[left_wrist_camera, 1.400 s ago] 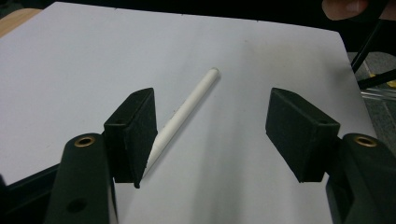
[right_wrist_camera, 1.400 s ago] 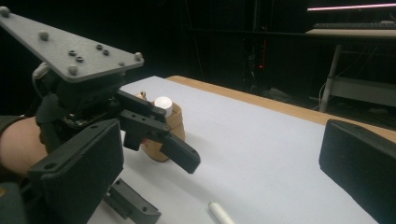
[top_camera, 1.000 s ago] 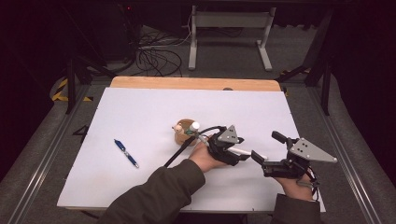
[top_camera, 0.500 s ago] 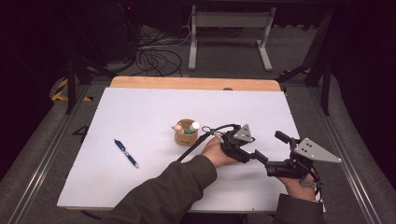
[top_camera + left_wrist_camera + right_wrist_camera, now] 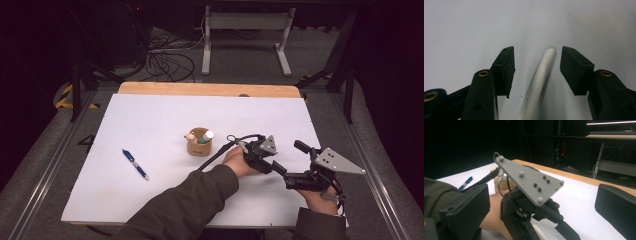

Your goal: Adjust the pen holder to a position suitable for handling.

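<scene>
A white pen lies on the white table top, and my left gripper straddles it. The jaws have just been closing and stand open, each pad still a gap away from the pen. In the high view the left gripper reaches to the right, past a small tan cup that holds a few pens. My right gripper faces it from the right, open and holding nothing. The right gripper view looks between its wide jaws at the left gripper's grey plate, with the white pen below.
A blue pen lies loose on the left half of the white top. A wooden strip borders the far edge, with a metal stand and cables on the floor behind. Metal rails run along both sides.
My left hand has moved right and nearer the front edge, away from the cup and close to the right gripper. The right gripper has stayed put.
</scene>
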Available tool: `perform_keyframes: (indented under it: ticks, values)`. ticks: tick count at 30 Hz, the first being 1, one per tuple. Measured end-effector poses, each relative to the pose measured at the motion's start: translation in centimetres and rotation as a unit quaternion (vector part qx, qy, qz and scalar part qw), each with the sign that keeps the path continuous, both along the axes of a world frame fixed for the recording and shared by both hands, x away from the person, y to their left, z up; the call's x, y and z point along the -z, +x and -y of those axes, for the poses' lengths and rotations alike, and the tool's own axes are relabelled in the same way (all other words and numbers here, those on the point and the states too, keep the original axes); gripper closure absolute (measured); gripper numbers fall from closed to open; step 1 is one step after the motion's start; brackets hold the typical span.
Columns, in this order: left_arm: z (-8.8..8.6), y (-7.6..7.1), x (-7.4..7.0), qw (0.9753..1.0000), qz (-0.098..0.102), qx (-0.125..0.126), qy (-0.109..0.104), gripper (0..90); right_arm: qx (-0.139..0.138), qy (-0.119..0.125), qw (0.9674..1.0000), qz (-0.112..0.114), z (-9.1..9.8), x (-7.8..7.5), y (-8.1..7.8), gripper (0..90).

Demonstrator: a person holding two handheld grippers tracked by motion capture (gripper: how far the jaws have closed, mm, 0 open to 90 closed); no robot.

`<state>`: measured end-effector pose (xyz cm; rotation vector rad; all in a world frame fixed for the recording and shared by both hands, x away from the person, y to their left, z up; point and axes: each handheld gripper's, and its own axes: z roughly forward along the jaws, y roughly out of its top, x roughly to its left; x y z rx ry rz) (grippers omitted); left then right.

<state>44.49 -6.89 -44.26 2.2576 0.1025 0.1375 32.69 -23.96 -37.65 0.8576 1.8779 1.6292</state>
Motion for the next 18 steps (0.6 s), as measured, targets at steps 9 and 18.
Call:
perform_keyframes:
  ticks: [9,18]
  values:
    - [1.0,0.6,0.4,0.9993,-0.014,0.024,0.024,49.2,-0.004,-0.004,1.0,-0.002,-0.2,0.0,0.1,0.6]
    - [1.8,0.8,0.7,0.998,-0.017,0.046,0.042,54.3,-0.007,0.0,1.0,-0.002,-0.1,0.0,0.1,0.6]
